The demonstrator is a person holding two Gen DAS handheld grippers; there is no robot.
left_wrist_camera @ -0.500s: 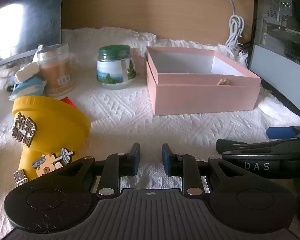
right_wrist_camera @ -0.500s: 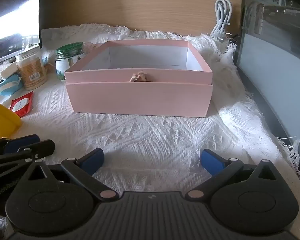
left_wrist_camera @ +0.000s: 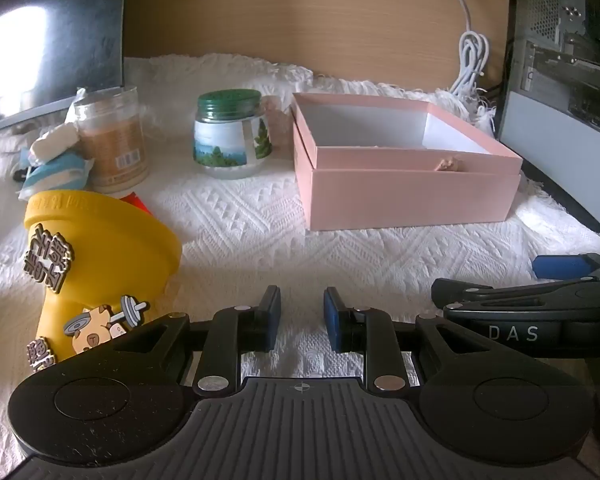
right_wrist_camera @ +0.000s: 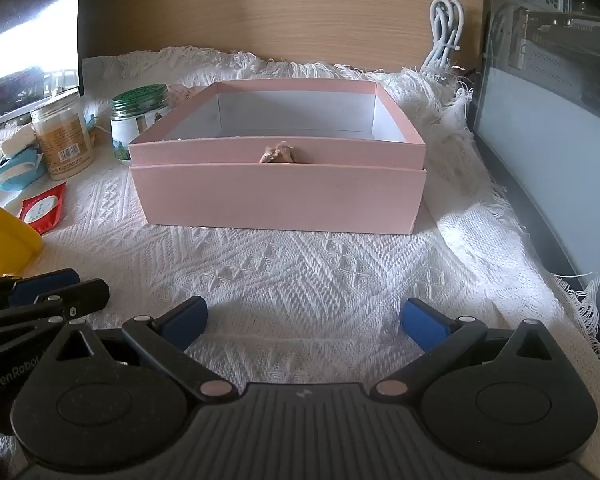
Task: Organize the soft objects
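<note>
views: left wrist view shows the whole yellow plastic cup with cartoon charms (left_wrist_camera: 100, 264) lying tipped on its side at near left; right wrist view shows only a yellow corner of it (right_wrist_camera: 4, 236). Right wrist view shows the red and white flat sachet (right_wrist_camera: 44, 210) in full; left view shows only a red sliver of it behind the cup.
left tool: left tool (left_wrist_camera: 302, 318) low over the white woven cloth (left_wrist_camera: 240, 220) on the tabletop, blue pads a narrow gap apart, parallel, nothing between them, released.
right tool: right tool (right_wrist_camera: 303, 322) low over the cloth, jaws spread wide, empty; seen side-on at the right edge of the left view (left_wrist_camera: 540, 300).
pose: both tools level, side by side, pointing at the box; left tool's tip shows at the left edge of the right view.
task thing: small tan soft object (right_wrist_camera: 278, 154) sits at the near rim of the open pink cardboard box (right_wrist_camera: 278, 196), only partly visible over the edge; also seen in left view (left_wrist_camera: 448, 165). Well ahead of both tools, no contact.
other: green-lidded glass jar (left_wrist_camera: 230, 136) just left of the box; clear jar with brown contents (left_wrist_camera: 112, 140) further left.
</note>
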